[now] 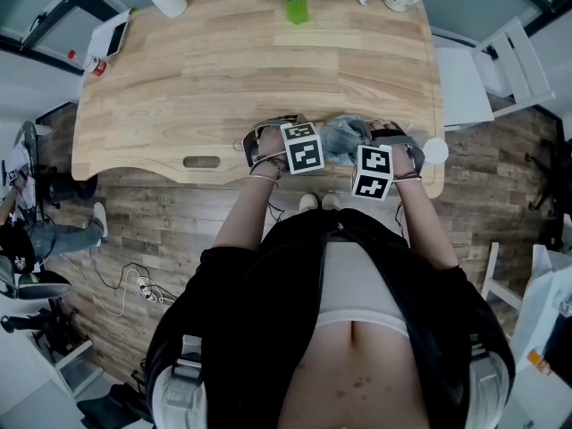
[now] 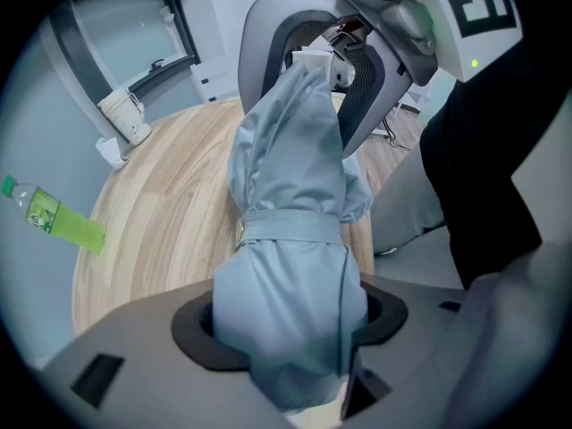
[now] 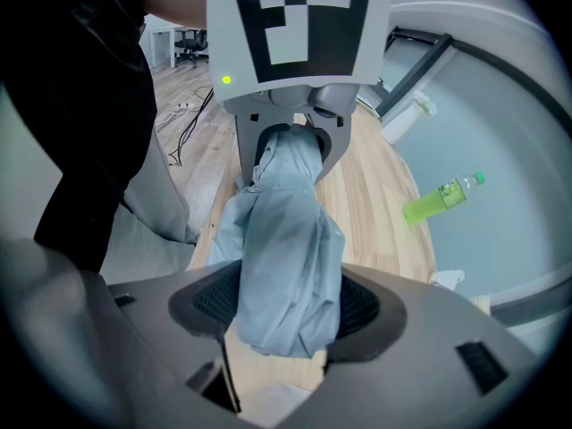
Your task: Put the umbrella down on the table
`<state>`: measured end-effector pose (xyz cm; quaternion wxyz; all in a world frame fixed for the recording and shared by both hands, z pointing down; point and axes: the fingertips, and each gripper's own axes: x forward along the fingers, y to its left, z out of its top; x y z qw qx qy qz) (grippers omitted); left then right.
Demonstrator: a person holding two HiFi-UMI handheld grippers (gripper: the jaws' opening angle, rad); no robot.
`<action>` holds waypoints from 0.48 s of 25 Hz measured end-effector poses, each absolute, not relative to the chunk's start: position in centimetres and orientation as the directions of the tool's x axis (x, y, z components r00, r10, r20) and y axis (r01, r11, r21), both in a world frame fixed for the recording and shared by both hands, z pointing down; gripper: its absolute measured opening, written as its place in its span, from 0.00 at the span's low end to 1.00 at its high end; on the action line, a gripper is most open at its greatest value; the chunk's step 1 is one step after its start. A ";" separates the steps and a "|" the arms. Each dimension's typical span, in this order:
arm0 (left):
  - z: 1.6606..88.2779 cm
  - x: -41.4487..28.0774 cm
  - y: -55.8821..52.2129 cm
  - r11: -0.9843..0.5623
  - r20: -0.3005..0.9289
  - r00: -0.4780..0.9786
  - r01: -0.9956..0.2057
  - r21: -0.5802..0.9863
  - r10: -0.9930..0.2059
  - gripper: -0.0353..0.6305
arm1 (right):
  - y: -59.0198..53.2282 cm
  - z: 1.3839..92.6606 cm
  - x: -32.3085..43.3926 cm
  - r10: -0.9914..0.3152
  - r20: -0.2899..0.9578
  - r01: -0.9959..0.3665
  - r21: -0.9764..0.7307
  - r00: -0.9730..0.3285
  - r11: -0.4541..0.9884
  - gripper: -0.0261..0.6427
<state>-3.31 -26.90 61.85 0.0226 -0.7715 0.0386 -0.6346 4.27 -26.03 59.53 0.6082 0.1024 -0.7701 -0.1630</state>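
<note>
Both tools are clamped on the umbrella [image 1: 342, 135], the left tool [image 2: 290, 320] on one end and the right tool [image 3: 286, 307] on the other. They hold it crosswise over the near edge of the surface [image 1: 250, 70]; whether it rests there I cannot tell. It looks light, with loose, slippery fabric strapped at the middle over a stiff core. Squeeze through the cloth onto that core, or it may slide.
</note>
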 end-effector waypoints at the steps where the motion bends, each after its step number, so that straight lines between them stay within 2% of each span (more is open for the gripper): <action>1: 61.9 -3.3 -26.9 -0.996 0.978 0.192 -0.031 -0.083 -0.087 0.48 | -26.0 59.5 4.3 -0.355 0.904 0.040 0.374 -0.239 0.927 0.49; 12: 62.1 -3.2 -26.9 -0.998 0.977 0.203 -0.029 -0.064 -0.069 0.48 | -26.2 60.1 4.3 -0.336 0.911 0.031 0.353 -0.240 0.935 0.49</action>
